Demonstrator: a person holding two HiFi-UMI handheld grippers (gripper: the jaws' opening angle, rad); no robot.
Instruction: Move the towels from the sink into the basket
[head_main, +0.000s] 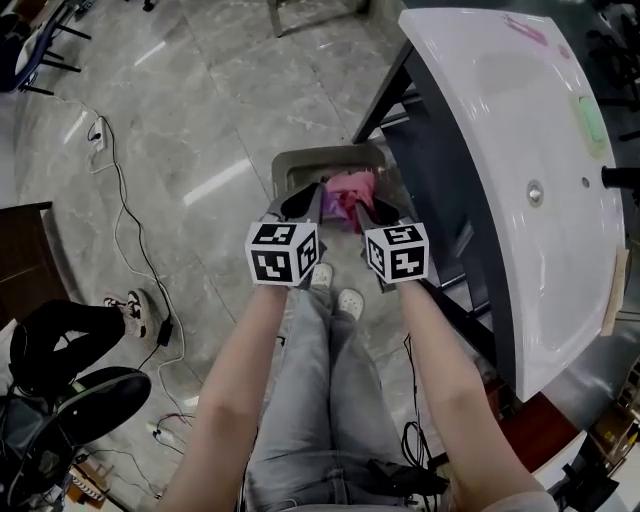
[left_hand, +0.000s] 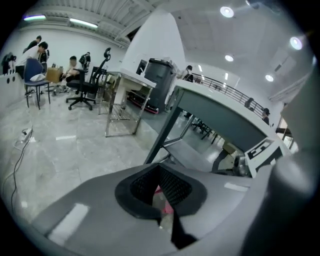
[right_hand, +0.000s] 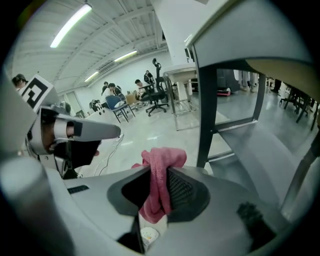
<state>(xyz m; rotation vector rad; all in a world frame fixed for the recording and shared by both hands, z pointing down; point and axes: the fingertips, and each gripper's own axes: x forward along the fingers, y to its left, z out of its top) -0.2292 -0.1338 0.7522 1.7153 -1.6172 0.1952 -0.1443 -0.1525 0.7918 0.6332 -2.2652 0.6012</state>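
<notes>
A pink towel (head_main: 352, 190) hangs over the grey basket (head_main: 300, 160) on the floor, between my two grippers. In the right gripper view the towel (right_hand: 165, 157) droops between the jaws of my right gripper (right_hand: 152, 172) and lies against one pad, with a dark gap beside the other. That gripper (head_main: 364, 205) stands open. My left gripper (head_main: 316, 194) is just left of the towel. Its jaws (left_hand: 160, 169) meet at the tips, with only a pink sliver showing behind them. The white sink (head_main: 480, 120) stands at the right.
The sink rests on a dark metal frame (head_main: 440, 180) close to the basket's right side. My legs and white shoes (head_main: 335, 295) are just below the grippers. Cables (head_main: 125, 200) trail over the marble floor at left, near an office chair (head_main: 60, 400).
</notes>
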